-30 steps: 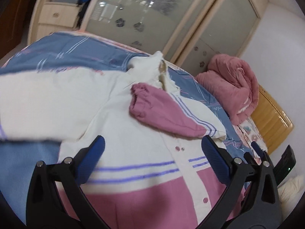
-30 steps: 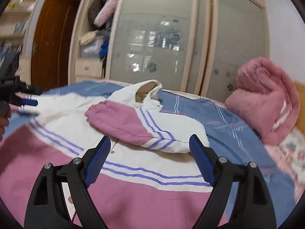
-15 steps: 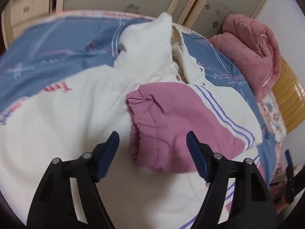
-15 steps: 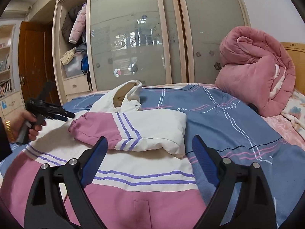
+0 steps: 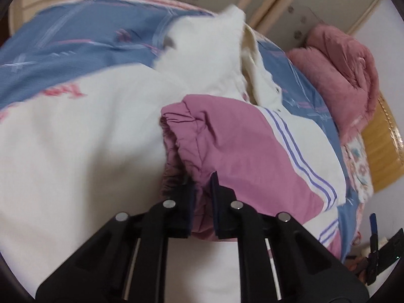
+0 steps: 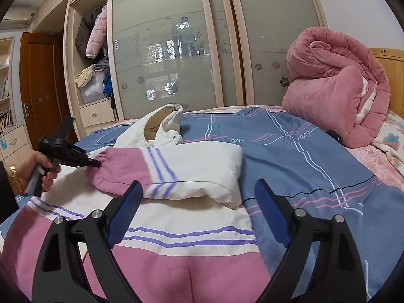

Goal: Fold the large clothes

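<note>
A white and pink padded jacket (image 6: 176,229) with purple stripes lies spread on the bed, hood (image 6: 164,123) toward the wardrobe. One sleeve (image 6: 176,171) is folded across its chest. My left gripper (image 5: 202,189) is shut on the pink cuff (image 5: 192,151) of that sleeve, fabric pinched between its blue pads. In the right wrist view the same left gripper (image 6: 97,163) is at the cuff, held by a hand (image 6: 40,169). My right gripper (image 6: 198,199) hovers open over the jacket's lower right part, nothing between its fingers.
The bed has a blue patterned sheet (image 6: 303,156). A rolled pink quilt (image 6: 335,96) sits at the far right by the wooden headboard (image 6: 396,75). Behind the bed stand wardrobe sliding doors (image 6: 171,50) and an open shelf with clothes (image 6: 93,58).
My left gripper swung in and down to the folded sleeve's pink cuff and closed on it. My right gripper shifted slightly and rolled level, still open.
</note>
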Demonstrator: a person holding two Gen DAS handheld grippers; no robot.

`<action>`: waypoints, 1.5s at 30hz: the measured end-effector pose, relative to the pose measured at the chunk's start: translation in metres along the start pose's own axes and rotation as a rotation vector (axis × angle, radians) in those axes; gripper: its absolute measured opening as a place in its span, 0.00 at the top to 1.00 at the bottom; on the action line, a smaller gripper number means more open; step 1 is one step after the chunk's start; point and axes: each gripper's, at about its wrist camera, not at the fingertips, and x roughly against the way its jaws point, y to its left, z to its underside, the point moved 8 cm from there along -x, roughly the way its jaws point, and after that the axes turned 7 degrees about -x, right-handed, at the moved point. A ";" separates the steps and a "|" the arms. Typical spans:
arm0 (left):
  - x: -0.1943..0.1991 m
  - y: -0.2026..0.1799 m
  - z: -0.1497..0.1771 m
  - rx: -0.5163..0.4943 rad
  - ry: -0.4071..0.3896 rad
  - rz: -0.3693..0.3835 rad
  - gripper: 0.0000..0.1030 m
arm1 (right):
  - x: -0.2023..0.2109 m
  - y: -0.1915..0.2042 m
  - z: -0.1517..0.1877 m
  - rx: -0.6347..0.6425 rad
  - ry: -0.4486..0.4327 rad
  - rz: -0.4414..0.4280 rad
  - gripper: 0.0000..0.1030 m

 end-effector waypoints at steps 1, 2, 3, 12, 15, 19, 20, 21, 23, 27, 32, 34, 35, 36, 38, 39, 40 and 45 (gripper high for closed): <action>0.008 0.002 0.000 -0.021 -0.012 -0.034 0.90 | 0.000 -0.001 0.000 -0.009 0.002 -0.001 0.13; 0.016 0.004 0.001 -0.039 -0.017 -0.055 0.90 | 0.001 -0.002 0.000 -0.022 0.002 -0.002 0.13; 0.024 0.007 0.004 -0.039 -0.020 -0.053 0.90 | 0.001 -0.004 0.000 -0.032 0.004 -0.005 0.13; 0.025 0.042 0.042 0.002 0.046 -0.128 0.78 | -0.004 0.004 0.000 -0.057 0.017 -0.035 0.10; 0.021 0.037 0.042 -0.022 0.035 -0.108 0.43 | -0.004 0.008 0.000 -0.056 0.015 -0.044 0.10; 0.046 0.032 0.035 -0.047 -0.019 -0.209 0.02 | -0.006 0.012 0.000 -0.054 0.022 -0.060 0.10; 0.056 0.035 0.033 -0.038 -0.046 -0.220 0.02 | -0.006 0.014 0.000 -0.052 0.023 -0.065 0.10; 0.071 0.040 0.032 -0.003 -0.071 -0.174 0.02 | -0.006 0.015 0.000 -0.052 0.025 -0.068 0.10; 0.096 0.053 0.035 0.085 -0.110 -0.107 0.02 | -0.006 0.016 0.000 -0.055 0.027 -0.077 0.10; 0.175 0.070 0.070 0.230 -0.306 -0.029 0.02 | -0.001 0.023 -0.001 -0.044 0.018 -0.093 0.10; 0.236 0.065 0.150 0.273 -0.463 0.029 0.02 | 0.010 0.033 0.001 0.026 0.008 -0.059 0.10; 0.248 0.068 0.186 0.307 -0.493 0.031 0.02 | 0.014 0.035 0.005 0.061 0.010 -0.020 0.10; 0.251 0.071 0.197 0.321 -0.506 0.015 0.02 | 0.016 0.034 0.007 0.079 0.012 0.007 0.10; 0.254 0.075 0.209 0.332 -0.513 -0.045 0.02 | 0.018 0.034 0.009 0.087 0.018 0.026 0.10; 0.256 0.078 0.218 0.307 -0.502 -0.169 0.02 | 0.022 0.032 0.014 0.081 0.033 0.045 0.10; 0.257 0.072 0.218 0.253 -0.495 -0.240 0.02 | 0.025 0.030 0.016 0.071 0.040 0.050 0.10; 0.258 0.065 0.218 0.196 -0.495 -0.283 0.02 | 0.028 0.031 0.018 0.067 0.046 0.046 0.10; 0.243 0.007 0.230 -0.089 -0.465 -0.308 0.02 | 0.043 0.038 0.023 0.083 0.049 0.012 0.10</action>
